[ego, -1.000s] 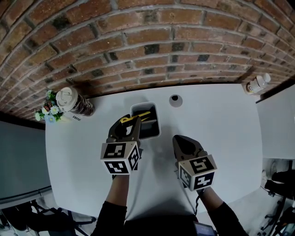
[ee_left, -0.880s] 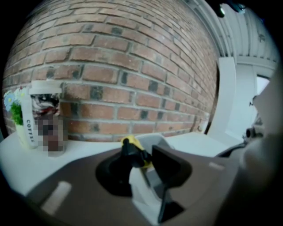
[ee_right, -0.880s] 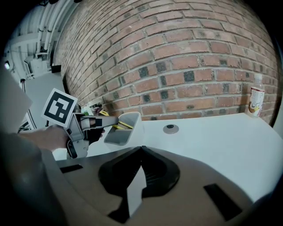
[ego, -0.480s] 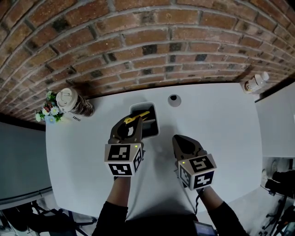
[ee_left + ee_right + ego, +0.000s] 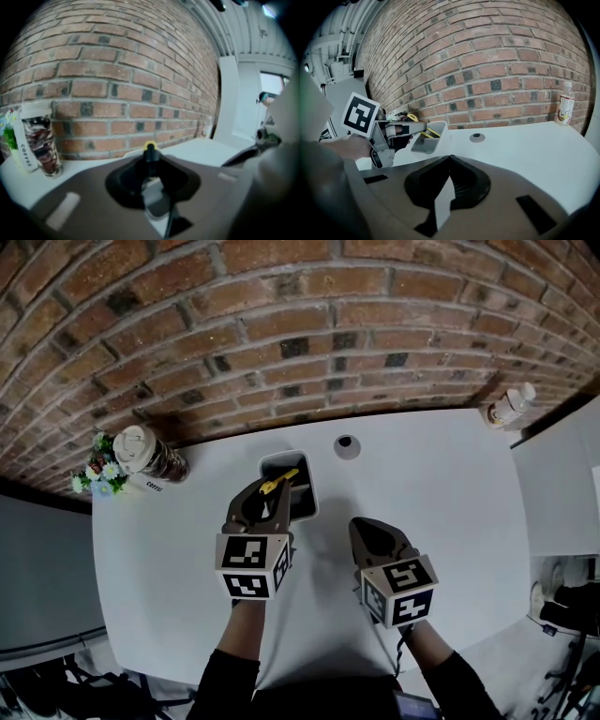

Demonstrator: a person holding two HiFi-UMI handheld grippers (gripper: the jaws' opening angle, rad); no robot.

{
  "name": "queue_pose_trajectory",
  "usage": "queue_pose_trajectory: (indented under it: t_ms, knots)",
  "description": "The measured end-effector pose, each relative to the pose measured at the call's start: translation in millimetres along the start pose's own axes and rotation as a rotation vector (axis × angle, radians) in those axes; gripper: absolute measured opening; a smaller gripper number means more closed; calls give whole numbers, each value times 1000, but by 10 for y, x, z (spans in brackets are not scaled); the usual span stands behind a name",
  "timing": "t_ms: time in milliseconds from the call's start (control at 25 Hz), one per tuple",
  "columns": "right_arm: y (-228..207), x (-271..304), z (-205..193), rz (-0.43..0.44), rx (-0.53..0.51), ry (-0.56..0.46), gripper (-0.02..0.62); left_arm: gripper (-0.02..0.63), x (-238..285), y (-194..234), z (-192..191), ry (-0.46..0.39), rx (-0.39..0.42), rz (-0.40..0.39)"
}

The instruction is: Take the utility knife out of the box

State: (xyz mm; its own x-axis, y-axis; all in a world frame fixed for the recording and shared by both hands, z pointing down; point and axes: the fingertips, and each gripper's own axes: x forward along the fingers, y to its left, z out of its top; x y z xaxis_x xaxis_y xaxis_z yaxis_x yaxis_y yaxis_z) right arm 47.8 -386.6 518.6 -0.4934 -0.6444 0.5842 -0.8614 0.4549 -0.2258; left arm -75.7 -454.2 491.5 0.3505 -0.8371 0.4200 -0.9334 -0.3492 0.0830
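Both left gripper (image 5: 273,487) jaws are closing on, apparently, the utility knife (image 5: 281,481)

Looking like an office or studio corner: a white bench (image 5: 450,512) with a cable grommet (image 5: 346,446) is sitting against a bare brick wall (image 5: 300,324). A coffee cup (image 5: 150,454), small flowers (image 5: 94,474) and a drinks bottle (image 5: 511,407) are standing along its back edge.

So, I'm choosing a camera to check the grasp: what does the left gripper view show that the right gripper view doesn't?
Left only: the coffee cup, and the utility knife end-on between the left gripper's closing fingers. Right only: the left gripper side-on, the round table cap, the right gripper's shut fingers. Both: brick wall, white table, the knife.
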Motion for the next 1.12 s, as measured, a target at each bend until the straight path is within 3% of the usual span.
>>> queue_pose_trajectory:
  t_ms: [1120]
  knots:
    - [142, -396, 161, 1, -25, -79, 8, 74, -518, -226, 504, -147, 74, 17]
